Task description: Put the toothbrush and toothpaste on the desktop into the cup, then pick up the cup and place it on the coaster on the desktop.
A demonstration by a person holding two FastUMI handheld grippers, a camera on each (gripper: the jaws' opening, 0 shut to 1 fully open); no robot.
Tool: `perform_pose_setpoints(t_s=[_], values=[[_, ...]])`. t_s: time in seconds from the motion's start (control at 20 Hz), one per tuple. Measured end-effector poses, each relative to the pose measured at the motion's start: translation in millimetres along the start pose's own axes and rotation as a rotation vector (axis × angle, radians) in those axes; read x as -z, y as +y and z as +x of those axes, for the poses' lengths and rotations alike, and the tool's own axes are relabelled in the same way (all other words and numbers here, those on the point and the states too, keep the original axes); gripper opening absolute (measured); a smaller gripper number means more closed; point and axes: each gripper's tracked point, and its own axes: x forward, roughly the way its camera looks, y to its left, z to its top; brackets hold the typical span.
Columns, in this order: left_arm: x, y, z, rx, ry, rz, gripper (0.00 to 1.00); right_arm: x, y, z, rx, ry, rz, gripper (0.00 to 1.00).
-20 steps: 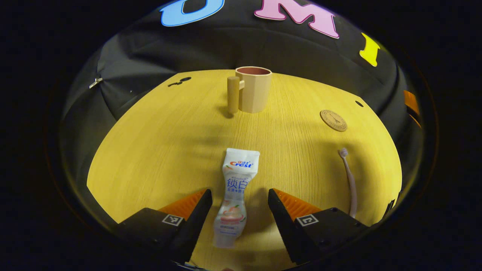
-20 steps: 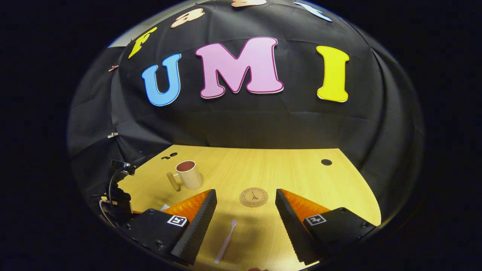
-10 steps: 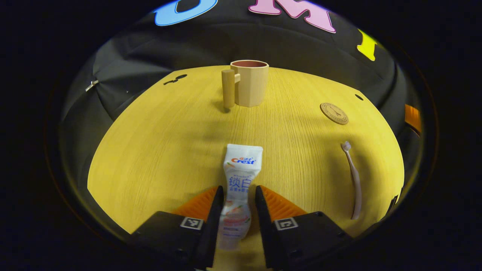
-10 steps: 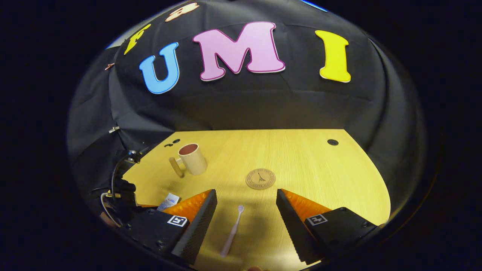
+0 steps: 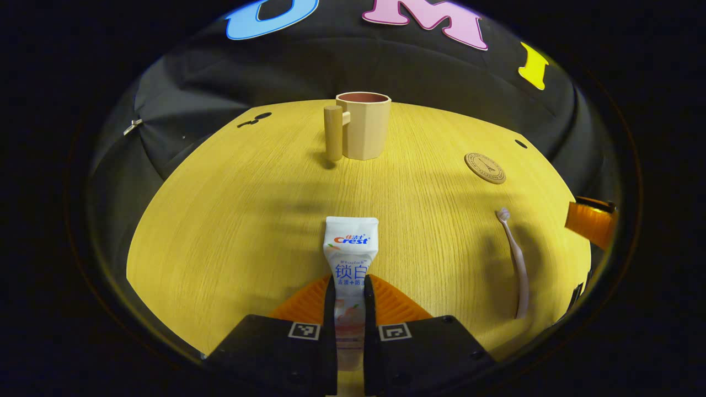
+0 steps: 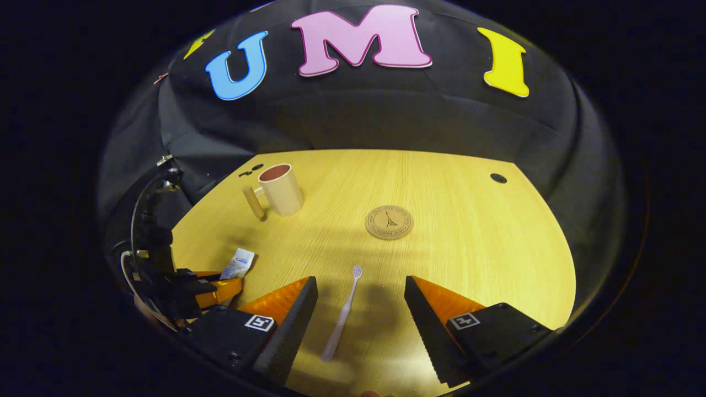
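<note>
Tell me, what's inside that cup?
The cup looks empty: its reddish inner wall shows and nothing sticks out. Its bottom is hidden by the rim. The toothbrush and toothpaste are outside it.

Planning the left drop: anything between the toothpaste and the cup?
Nothing visible. Left gripper is shut on the toothpaste tube; bare desktop runs to the upright cup. Toothbrush and coaster lie off to the side.

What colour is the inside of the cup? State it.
Reddish-brown inside the cup, against its beige outside; the right gripper view shows it best.
</note>
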Motion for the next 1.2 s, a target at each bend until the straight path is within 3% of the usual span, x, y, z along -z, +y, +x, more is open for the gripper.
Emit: perform_pose_setpoints(t_s=[0.3,0.5,0.75,1.0,1.2], values=[[-3.7,-6.5,-20.1,0.037,-0.038,0.011,0.21,21.0,7.5,22.5,0.009,0.088,-0.016,0.98],[-14.9,-6.7,-47.2,0.065,-0.08,-0.039,0.2,42.5,10.3,32.5,0.041,0.169,-0.008,0.98],[-9.6,3.7,-78.2,0.056,-0.09,-0.052,0.2,61.1,16.9,35.1,0.068,0.225,-0.045,0.98],[3.6,6.6,-92.3,0.068,-0.085,-0.045,0.2,81.7,11.9,42.2,0.103,0.295,0.005,0.98],[10.2,6.9,-95.8,0.071,-0.079,-0.062,0.2,80.1,10.0,44.6,0.125,0.29,0.013,0.98]])
